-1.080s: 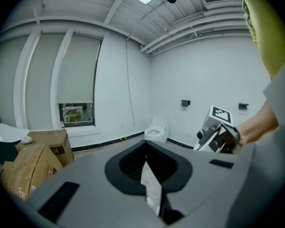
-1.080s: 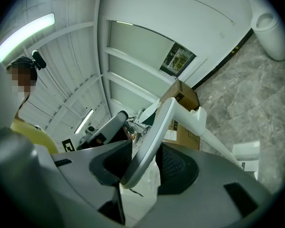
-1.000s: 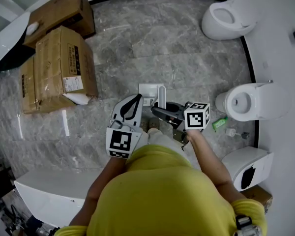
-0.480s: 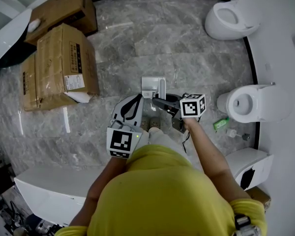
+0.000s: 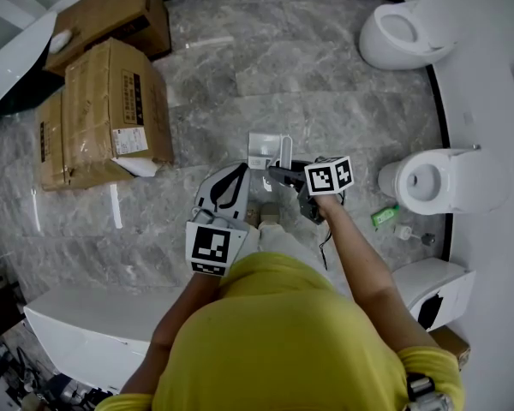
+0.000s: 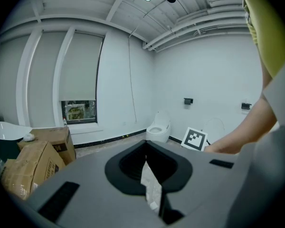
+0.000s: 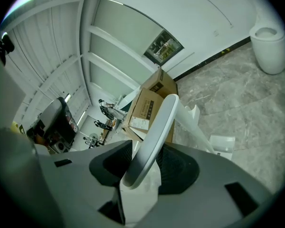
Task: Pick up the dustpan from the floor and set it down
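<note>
Set-down step, we judge: our right claw (image 7: 141,177) clamps the dustpan (image 7: 154,127) by its handle; left claw (image 6: 151,186) clenched, empty. Next: rest it on the floor (image 5: 325,84), release.

This is a bathroom-fittings display or test room rather than a home bathroom. Grey marble-look floor tiles (image 5: 308,84) spread out ahead of the right gripper's (image 5: 277,172) fingers, ringed by a curved white wall. Far ahead and right of those fingers stands a white toilet (image 5: 403,28). Straight off to their right is a second toilet (image 5: 437,178), against the wall. Left of the left gripper's (image 5: 237,174) fingers, stacked cardboard boxes (image 5: 111,114) sit on the floor, with a white tub (image 5: 13,67) beyond them. In the left gripper view, bare ceiling pipes (image 6: 194,27) run high above the fingers.
</note>
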Motion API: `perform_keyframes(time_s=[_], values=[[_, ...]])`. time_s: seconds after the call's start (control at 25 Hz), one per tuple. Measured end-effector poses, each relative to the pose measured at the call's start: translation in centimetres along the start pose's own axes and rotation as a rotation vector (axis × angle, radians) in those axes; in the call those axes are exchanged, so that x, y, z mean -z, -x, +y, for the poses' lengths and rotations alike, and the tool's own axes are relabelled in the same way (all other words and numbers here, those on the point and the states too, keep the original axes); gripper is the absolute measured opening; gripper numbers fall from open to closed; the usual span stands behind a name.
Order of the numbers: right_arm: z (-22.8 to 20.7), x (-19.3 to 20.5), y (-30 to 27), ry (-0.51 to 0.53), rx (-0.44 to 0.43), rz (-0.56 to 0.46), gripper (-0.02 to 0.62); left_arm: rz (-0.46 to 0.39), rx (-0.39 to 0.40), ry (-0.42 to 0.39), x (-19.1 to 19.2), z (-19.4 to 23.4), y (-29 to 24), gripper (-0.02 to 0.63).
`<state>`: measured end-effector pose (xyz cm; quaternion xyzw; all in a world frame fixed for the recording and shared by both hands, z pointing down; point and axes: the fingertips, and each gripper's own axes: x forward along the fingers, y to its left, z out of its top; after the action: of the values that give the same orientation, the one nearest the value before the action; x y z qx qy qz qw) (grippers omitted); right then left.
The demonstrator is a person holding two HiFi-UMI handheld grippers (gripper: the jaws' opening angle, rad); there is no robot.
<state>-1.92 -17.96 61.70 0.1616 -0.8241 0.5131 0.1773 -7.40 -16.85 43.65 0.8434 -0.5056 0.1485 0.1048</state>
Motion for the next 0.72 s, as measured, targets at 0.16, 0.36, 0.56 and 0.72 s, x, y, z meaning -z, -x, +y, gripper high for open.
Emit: perform_keyframes(time_s=[0.16,0.36,0.56,0.72], values=[[-0.3,1.0,0.1,-0.003,0.048,0.005,0.173,-0.005,0.004,0.0,0.0,-0.3,0.0,-0.002],[-0.8,1.1,1.7,-0.005,0.201,-0.037,0.258,-0.022,0.02,-0.008,-0.5,-0.9,0.0,-0.002],[-0.2,-0.5,5.6,0.052,0.33,-0.189,0.27,-0.057,0.024,-0.033,-1.7,-0.9,0.0,-0.002],[1.4,-4.2,10.2,0.241,0.474,-0.316,0.124,-0.122,0.008,-0.066,-4.4,-0.1,-0.4,-0.002]])
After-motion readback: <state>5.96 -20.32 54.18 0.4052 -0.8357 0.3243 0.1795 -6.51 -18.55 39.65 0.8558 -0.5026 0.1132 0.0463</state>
